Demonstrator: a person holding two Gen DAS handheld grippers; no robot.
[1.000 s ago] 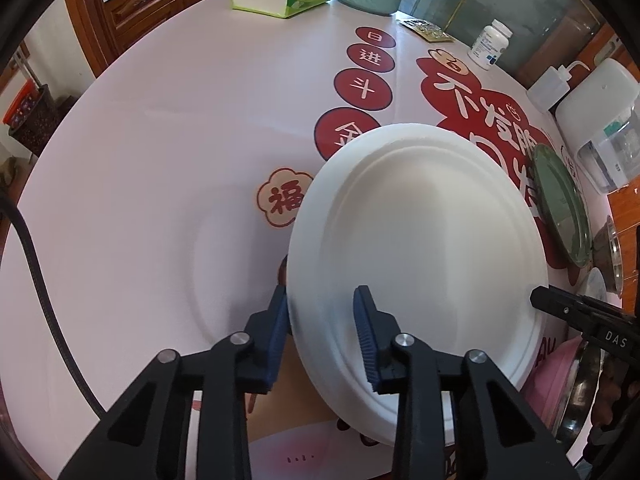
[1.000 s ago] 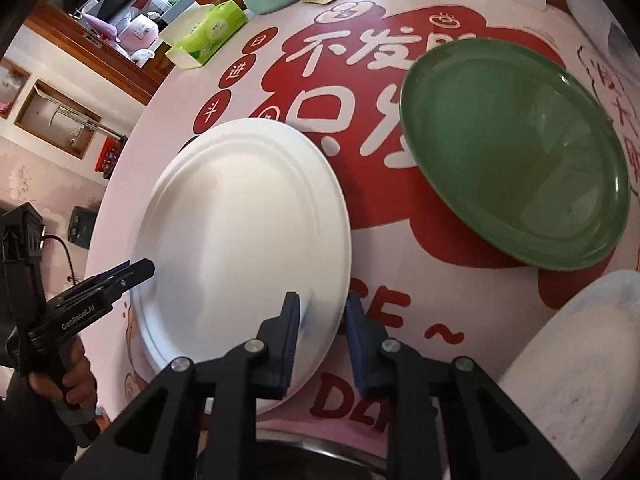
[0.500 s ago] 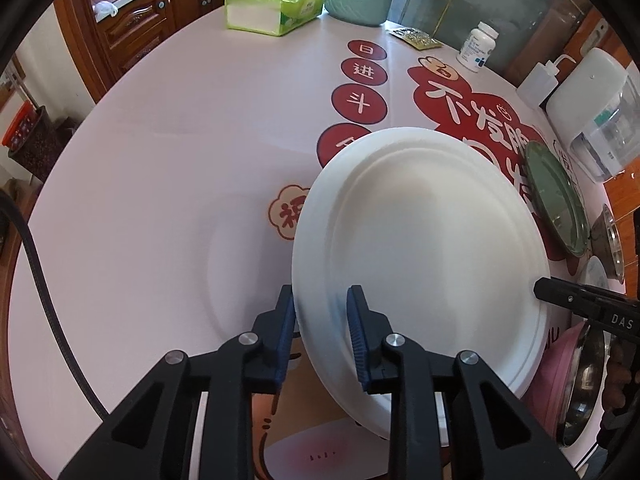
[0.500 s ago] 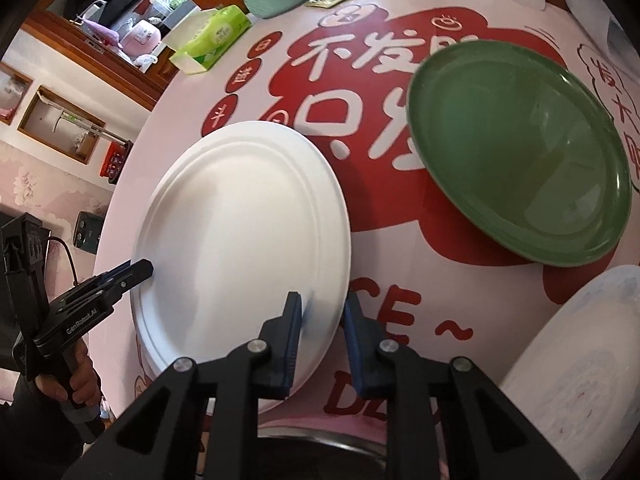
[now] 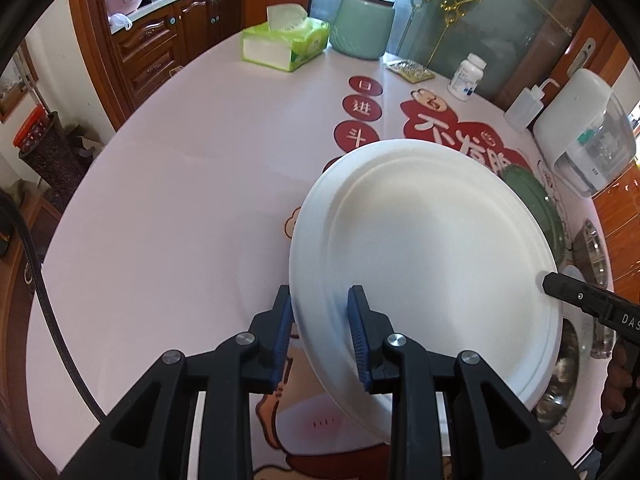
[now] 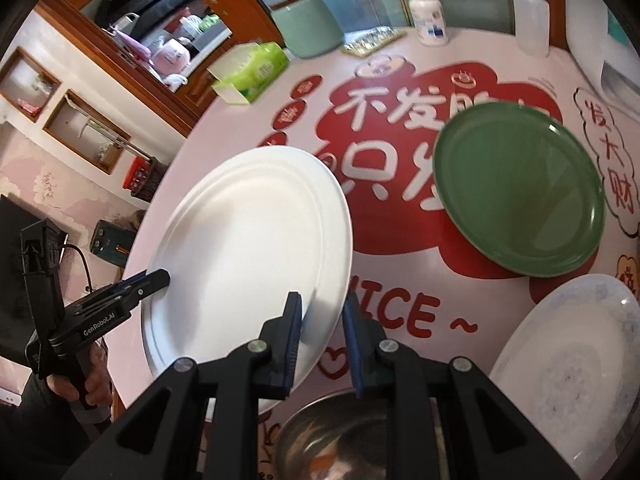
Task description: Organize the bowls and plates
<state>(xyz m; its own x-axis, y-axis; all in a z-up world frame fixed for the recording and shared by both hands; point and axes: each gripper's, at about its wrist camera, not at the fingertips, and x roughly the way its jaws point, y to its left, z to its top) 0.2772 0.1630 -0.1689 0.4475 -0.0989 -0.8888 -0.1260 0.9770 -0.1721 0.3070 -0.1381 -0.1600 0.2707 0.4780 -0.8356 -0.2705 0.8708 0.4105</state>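
Observation:
A large white plate [image 5: 428, 248] is held above the table by both grippers, one at each side of its rim. My left gripper [image 5: 320, 324] is shut on its near-left rim. My right gripper [image 6: 320, 320] is shut on the opposite rim of the same white plate [image 6: 248, 240]. A green plate [image 6: 520, 188] lies on the table to the right. A white patterned plate [image 6: 572, 364] lies at the front right. A steel bowl [image 6: 332, 440] sits just below the right gripper.
At the far edge of the round table [image 5: 160, 220] stand a tissue box [image 5: 284, 44], a green jar [image 5: 364, 24], a pill bottle [image 5: 466, 74], a squeeze bottle [image 5: 524, 104] and a white appliance [image 5: 580, 136]. Steel bowls [image 5: 592, 252] sit at the right.
Both grippers have lifted the white plate higher off the table and both views have tipped up toward the far edge. The left gripper has closed onto the rim.

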